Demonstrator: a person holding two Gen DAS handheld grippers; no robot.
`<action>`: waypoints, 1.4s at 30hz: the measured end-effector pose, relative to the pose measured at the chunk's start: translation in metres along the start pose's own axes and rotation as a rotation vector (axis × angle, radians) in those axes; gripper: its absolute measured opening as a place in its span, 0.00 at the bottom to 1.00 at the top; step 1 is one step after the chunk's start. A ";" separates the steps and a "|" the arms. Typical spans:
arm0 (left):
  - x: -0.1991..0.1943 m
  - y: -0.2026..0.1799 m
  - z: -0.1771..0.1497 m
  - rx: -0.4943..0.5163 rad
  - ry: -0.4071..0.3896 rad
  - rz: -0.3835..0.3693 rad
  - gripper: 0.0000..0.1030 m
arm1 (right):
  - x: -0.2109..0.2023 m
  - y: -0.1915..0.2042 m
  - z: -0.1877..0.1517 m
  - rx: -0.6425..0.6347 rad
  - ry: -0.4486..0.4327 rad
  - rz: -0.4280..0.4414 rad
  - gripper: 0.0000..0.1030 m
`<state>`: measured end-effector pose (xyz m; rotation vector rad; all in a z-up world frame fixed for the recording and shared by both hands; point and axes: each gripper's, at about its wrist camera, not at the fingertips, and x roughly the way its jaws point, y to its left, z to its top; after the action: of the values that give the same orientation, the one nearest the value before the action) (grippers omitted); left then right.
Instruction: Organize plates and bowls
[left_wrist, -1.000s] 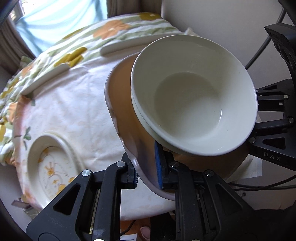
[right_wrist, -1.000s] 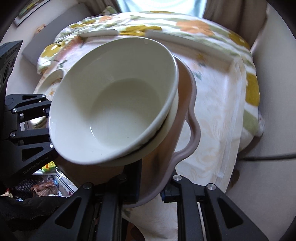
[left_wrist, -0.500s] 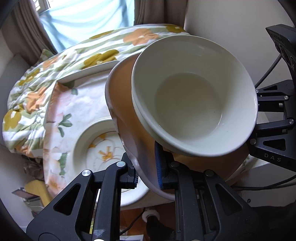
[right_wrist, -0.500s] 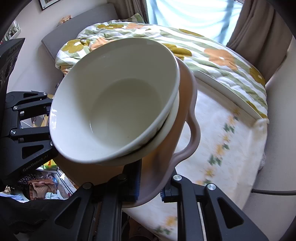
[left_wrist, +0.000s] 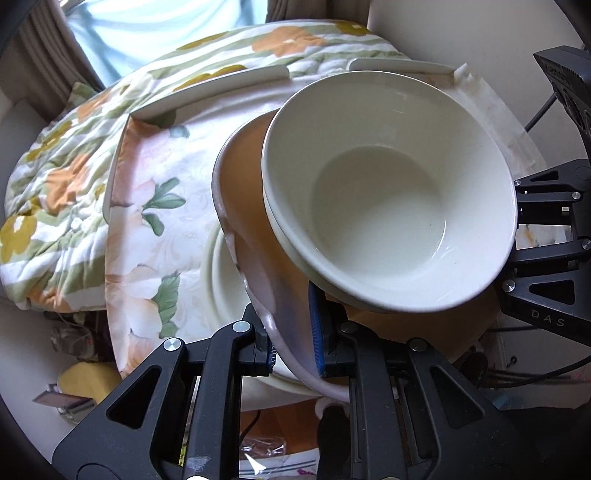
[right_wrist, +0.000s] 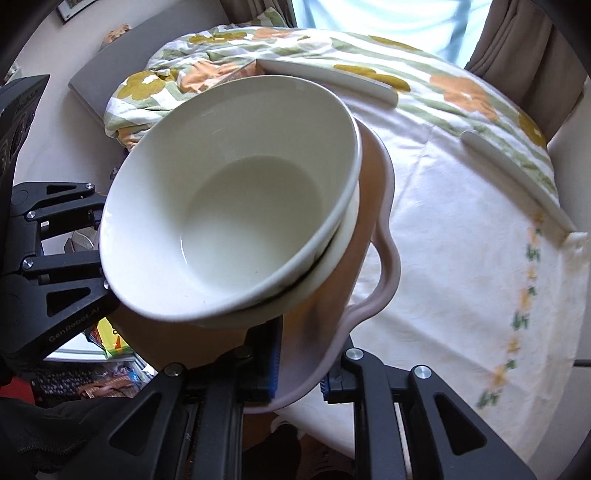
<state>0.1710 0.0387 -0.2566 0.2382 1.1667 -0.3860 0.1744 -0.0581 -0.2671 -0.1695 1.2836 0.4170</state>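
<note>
The floral plate (left_wrist: 221, 273) on the flower-printed tablecloth (left_wrist: 155, 206), which a second ago lay well left of the left gripper (left_wrist: 291, 347), now sits directly beyond its fingers, mostly hidden behind the pink scalloped tray (left_wrist: 258, 258) it clamps. In the right wrist view, the white raised table edge (right_wrist: 332, 79) has swung from ahead of the right gripper (right_wrist: 299, 373) round to its right, and the grey cushion (right_wrist: 110, 59) now shows at upper left.

Glossy, smooth cream ceramic bowl (left_wrist: 388, 192); pinkish tray (left_wrist: 258, 258) with a soft sheen; matt black plastic tongs (left_wrist: 293, 347); floral cloth (left_wrist: 147, 206) covers the surface.
</note>
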 end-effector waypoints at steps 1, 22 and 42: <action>0.003 0.005 -0.001 0.006 0.004 -0.007 0.12 | 0.004 0.004 0.001 0.011 0.005 -0.003 0.14; 0.030 0.028 -0.011 0.052 0.030 -0.071 0.12 | 0.028 0.022 -0.005 0.205 -0.005 -0.043 0.15; 0.040 0.015 0.005 0.076 0.205 -0.060 0.26 | 0.031 0.021 0.003 0.279 0.070 -0.074 0.19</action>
<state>0.1953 0.0435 -0.2923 0.3152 1.3646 -0.4680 0.1759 -0.0314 -0.2930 0.0043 1.3853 0.1667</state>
